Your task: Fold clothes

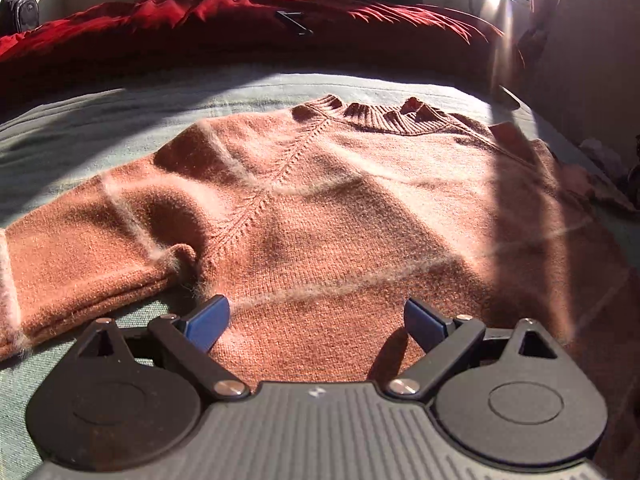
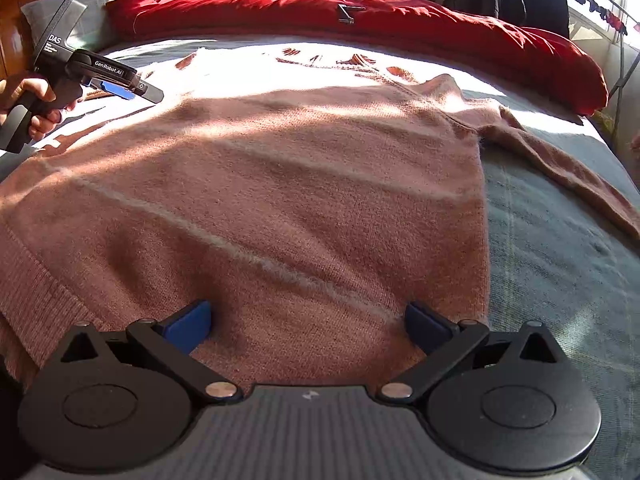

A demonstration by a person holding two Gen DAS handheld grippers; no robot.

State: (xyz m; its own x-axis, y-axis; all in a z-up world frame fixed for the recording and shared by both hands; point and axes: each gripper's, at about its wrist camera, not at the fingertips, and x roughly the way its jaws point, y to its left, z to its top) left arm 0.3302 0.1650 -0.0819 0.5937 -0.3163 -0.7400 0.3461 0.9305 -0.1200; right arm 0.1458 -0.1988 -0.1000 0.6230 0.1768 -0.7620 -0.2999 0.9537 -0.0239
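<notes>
Fingers on left gripper (image 1: 316, 322) are spread wide w/ blue pads (image 1: 210, 322) apart, nothing between them, hovering over lower part of sweater (image 1: 320, 208). Sweater is rust-pink knit, lying flat & face up on grey-green bedsheet (image 1: 80, 128), ribbed collar (image 1: 384, 114) at far end. Its left sleeve (image 1: 84, 264) stretches out to the left edge of left wrist view. Red duvet (image 1: 240, 28) is bunched behind, w/ a small dark clip-like item (image 1: 296, 22) on it. Right gripper (image 2: 308, 326) is likewise released, jaws wide, empty, over sweater's hem area nr its right side edge. Right sleeve (image 2: 560, 164) angles off across sheet to the right. In right wrist view, a hand (image 2: 36, 104) holds the left gripper at far left.
</notes>
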